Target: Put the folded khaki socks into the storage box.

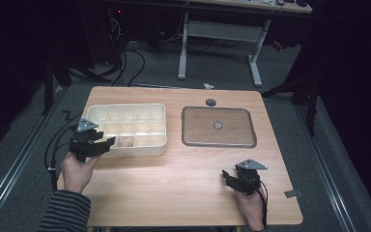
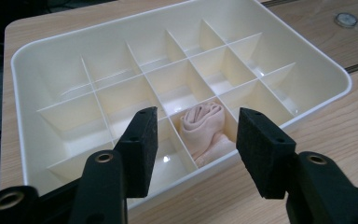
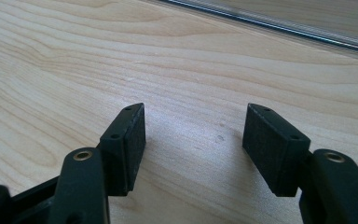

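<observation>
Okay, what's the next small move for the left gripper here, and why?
Probably ease the left gripper forward and down over the rolled pink cloth: its jaws stand open with nothing between them, and the cloth lies just ahead in a near-row compartment of the white divided tray.

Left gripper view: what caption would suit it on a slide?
Open left gripper poised before a rolled pink cloth in a near-row compartment of a white divided tray.

The high view looks forward and down over the whole table. The left gripper view sits close at the tray, shared with the high view; the right gripper view skims bare tabletop.
</observation>
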`<action>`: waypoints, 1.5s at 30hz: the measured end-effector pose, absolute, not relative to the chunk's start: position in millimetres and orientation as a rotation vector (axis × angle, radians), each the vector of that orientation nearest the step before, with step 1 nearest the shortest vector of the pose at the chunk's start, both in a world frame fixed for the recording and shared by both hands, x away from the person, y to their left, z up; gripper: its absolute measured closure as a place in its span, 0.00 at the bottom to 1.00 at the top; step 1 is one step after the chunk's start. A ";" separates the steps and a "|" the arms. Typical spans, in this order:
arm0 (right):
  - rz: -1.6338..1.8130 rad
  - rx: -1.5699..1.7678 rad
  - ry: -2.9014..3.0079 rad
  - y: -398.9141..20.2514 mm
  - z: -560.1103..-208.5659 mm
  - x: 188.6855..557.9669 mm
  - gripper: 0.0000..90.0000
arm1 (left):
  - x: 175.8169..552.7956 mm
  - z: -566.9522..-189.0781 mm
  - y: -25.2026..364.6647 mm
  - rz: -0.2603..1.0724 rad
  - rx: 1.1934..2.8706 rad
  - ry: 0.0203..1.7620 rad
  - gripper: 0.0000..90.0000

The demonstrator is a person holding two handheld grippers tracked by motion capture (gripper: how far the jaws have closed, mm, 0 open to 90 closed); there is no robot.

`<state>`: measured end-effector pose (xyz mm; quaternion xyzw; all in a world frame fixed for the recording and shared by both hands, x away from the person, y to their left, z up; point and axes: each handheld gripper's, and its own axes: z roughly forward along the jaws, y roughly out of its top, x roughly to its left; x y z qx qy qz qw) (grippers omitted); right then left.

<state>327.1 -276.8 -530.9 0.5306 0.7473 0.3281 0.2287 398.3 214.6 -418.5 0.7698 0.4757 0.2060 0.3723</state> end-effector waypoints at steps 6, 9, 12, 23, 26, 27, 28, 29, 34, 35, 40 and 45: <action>0.900 1.459 2.057 -276.4 -531.0 327.0 0.44 | 393.0 -417.9 213.4 0.514 1.957 1.214 0.52; 0.900 1.460 2.056 -276.4 -531.0 327.1 0.44 | 388.5 -418.5 215.6 0.503 1.937 1.216 0.51; 0.899 1.455 2.057 -276.2 -531.1 327.1 0.44 | 383.4 -419.0 216.1 0.513 1.944 1.207 0.49; 0.896 1.458 2.056 -275.8 -531.0 327.0 0.44 | 363.5 -428.5 214.4 0.449 1.934 1.207 0.49; 0.893 1.453 2.058 -275.9 -531.1 327.0 0.44 | 360.2 -429.7 212.2 0.451 1.938 1.197 0.49; 0.893 1.457 2.056 -275.8 -531.1 326.9 0.44 | 359.5 -430.0 211.7 0.449 1.935 1.197 0.49; 0.894 1.455 2.057 -275.9 -531.1 327.0 0.44 | 358.4 -430.3 211.2 0.443 1.929 1.195 0.48; 0.894 1.455 2.057 -275.9 -531.1 327.0 0.44 | 357.7 -430.6 210.7 0.443 1.927 1.194 0.48; 0.896 1.458 2.056 -275.8 -531.0 326.9 0.44 | 354.4 -433.8 206.3 0.427 1.931 1.187 0.48; 0.896 1.458 2.056 -275.9 -531.0 326.9 0.44 | 353.4 -435.1 204.9 0.421 1.928 1.185 0.48; 0.894 1.455 2.057 -275.8 -531.1 327.0 0.44 | 350.4 -438.6 201.6 0.414 1.924 1.180 0.47; 0.891 1.457 2.056 -275.6 -531.0 326.8 0.44 | 346.3 -443.8 199.2 0.392 1.912 1.174 0.47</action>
